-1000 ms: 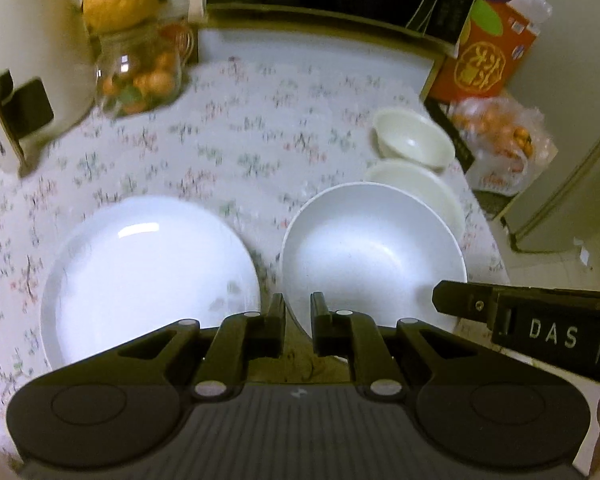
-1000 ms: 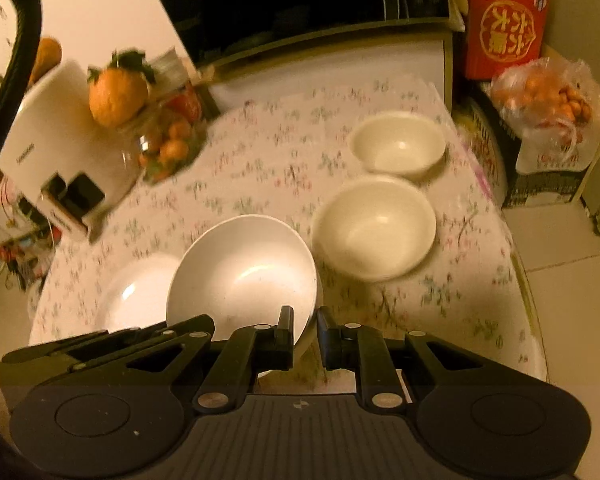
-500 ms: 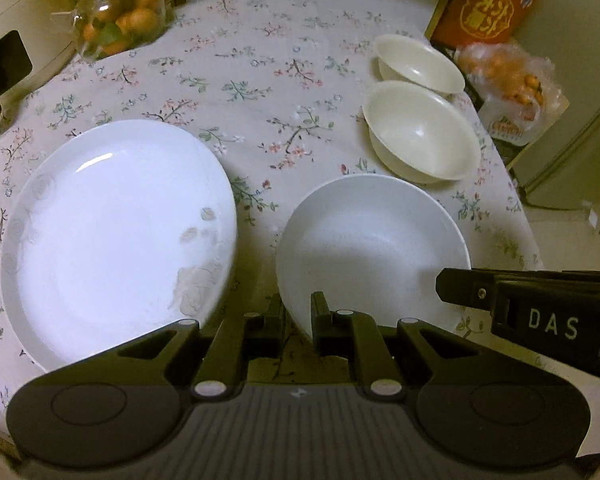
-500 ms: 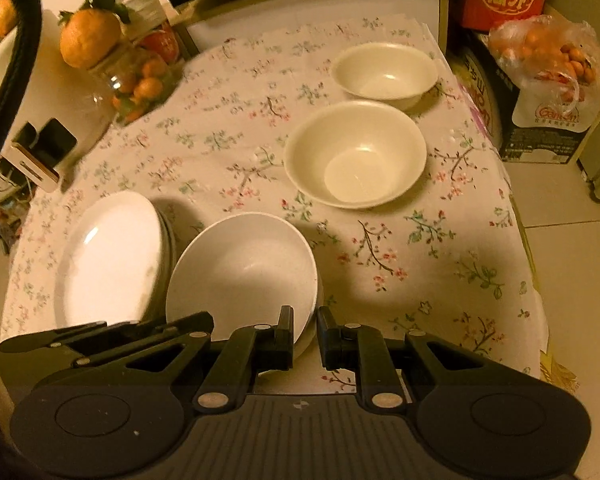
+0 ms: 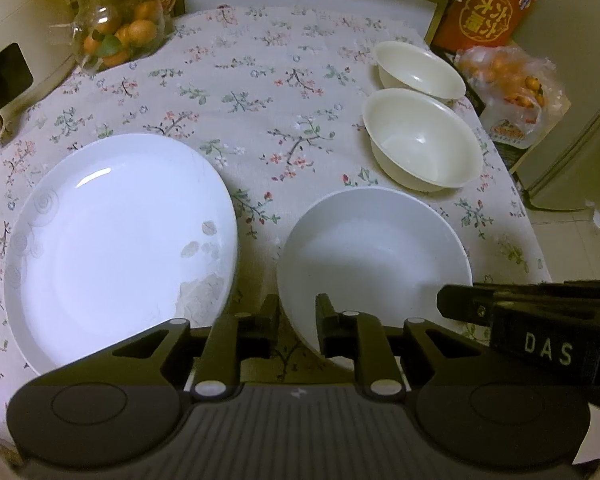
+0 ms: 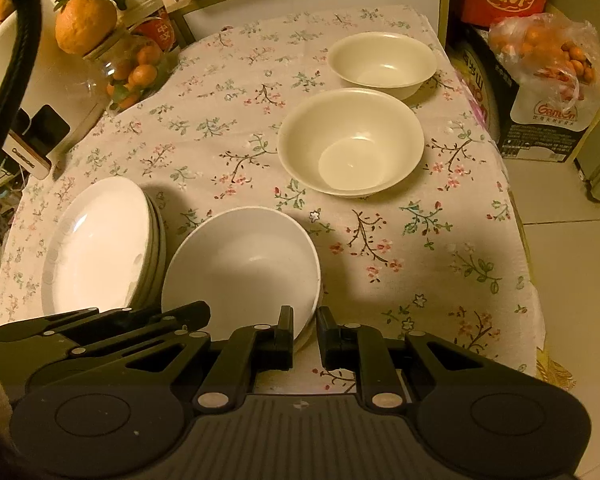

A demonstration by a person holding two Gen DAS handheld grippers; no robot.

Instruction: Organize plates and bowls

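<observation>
On the floral tablecloth [image 5: 260, 92] a white deep plate [image 5: 374, 256] sat at the near edge, its rim between the fingers of both tongs. The left gripper [image 5: 298, 320] straddled the near-left rim; its jaws had just been opening and stood slightly apart, so whether the pads pressed on the rim could not be told. The right gripper [image 6: 303, 330] stood at the near-right rim of the same plate [image 6: 240, 264], jaws narrow, the left finger against the inside of the rim and the right finger outside it; it appeared clamped on the rim.

Just left of that plate lay a stack of white patterned plates [image 5: 116, 240], seen edge-on from the right wrist [image 6: 100, 248]. Farther back on the right sat a larger cream bowl [image 5: 422, 140], and behind it, nearly touching, a smaller cream bowl [image 5: 418, 70]. At the far left corner stood a glass jar of small oranges [image 5: 120, 36], beside a white appliance [image 5: 16, 52]. Off the table's right side were a red carton [image 5: 496, 8] and a plastic bag of oranges [image 5: 508, 80].
</observation>
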